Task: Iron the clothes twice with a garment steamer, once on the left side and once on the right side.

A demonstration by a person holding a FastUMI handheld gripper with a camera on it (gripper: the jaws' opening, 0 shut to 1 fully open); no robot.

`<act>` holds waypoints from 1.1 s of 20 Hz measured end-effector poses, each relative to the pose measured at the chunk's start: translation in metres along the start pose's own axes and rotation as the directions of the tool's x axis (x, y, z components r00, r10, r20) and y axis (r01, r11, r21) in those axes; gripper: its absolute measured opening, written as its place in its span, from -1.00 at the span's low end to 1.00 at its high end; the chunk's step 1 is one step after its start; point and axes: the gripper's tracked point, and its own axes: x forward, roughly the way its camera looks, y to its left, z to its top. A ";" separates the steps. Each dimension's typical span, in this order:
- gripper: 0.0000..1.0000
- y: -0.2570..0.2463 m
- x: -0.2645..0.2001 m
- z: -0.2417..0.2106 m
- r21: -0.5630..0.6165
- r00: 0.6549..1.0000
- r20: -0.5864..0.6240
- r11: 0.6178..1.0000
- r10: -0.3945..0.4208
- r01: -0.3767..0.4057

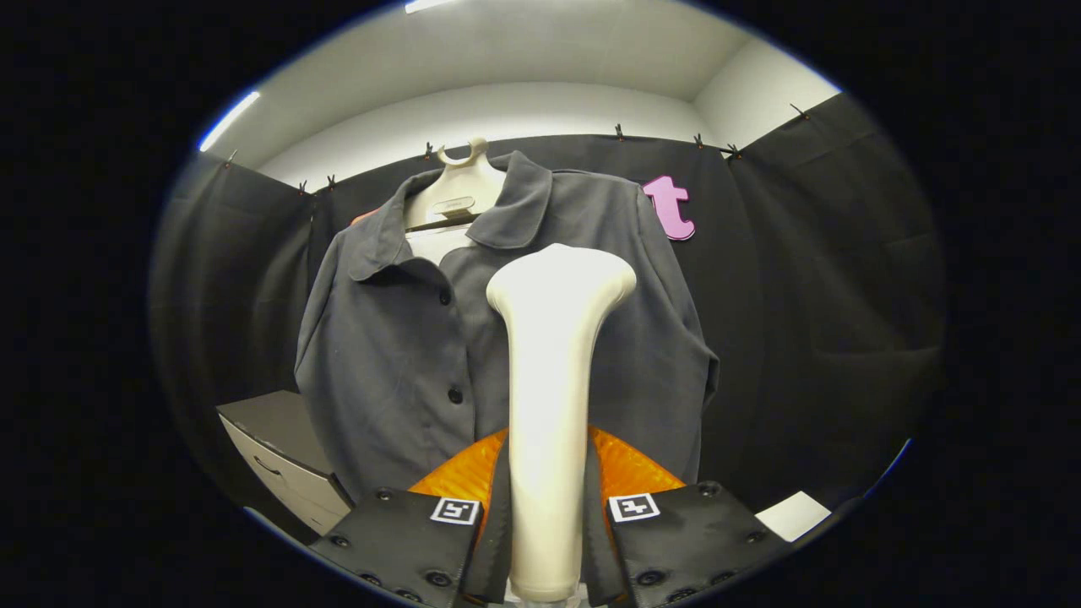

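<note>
Your gripper [547, 507] has both fingers [397, 540] clamped on the handle of the cream garment steamer [551, 397], which stands upright between them, its flared head up ahead of the fingertips. The grey shirt [397, 355] hangs just beyond the head on a pale hanger [456, 190], buttoned, collar open. The head sits over the panel to the right of the button row, high on the chest; contact with the cloth cannot be told from here. This reads as the top of a pass on that side. To do it well, keep the head flat to the cloth and draw it straight down in one slow, even stroke, staying clear of the buttons. Hold the grip firm so the handle does not twist between the pads. A grey cabinet [279, 456] sits low, left of the fingers, well apart from the shirt hem.
</note>
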 end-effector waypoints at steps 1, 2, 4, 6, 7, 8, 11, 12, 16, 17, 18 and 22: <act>-0.17 -0.002 0.003 -0.001 -0.002 1.000 -0.004 1.000 -0.003 0.003; -0.17 -0.002 0.004 -0.002 -0.003 1.000 -0.004 1.000 0.001 -0.001; -0.17 -0.004 0.005 -0.004 -0.005 1.000 -0.007 1.000 0.001 -0.001; -0.16 -0.005 0.007 -0.010 -0.011 1.000 -0.012 1.000 -0.003 0.003; -0.16 -0.005 0.007 -0.015 -0.012 1.000 -0.016 1.000 -0.004 0.004; -0.16 -0.005 0.007 -0.020 -0.011 1.000 -0.021 1.000 -0.002 0.002; -0.16 -0.006 0.003 -0.039 -0.008 0.999 -0.048 1.000 0.005 -0.006; -0.16 -0.006 0.002 -0.045 -0.006 0.999 -0.054 1.000 0.007 -0.007; -0.16 -0.008 -0.004 -0.069 -0.001 0.997 -0.077 1.000 0.000 0.000; -0.16 -0.009 -0.004 -0.075 0.003 0.997 -0.083 1.000 0.000 0.000; -0.16 -0.009 -0.005 -0.081 0.009 0.996 -0.088 1.000 0.001 -0.001; -0.16 -0.011 -0.012 -0.107 0.024 0.993 -0.115 1.000 -0.001 0.004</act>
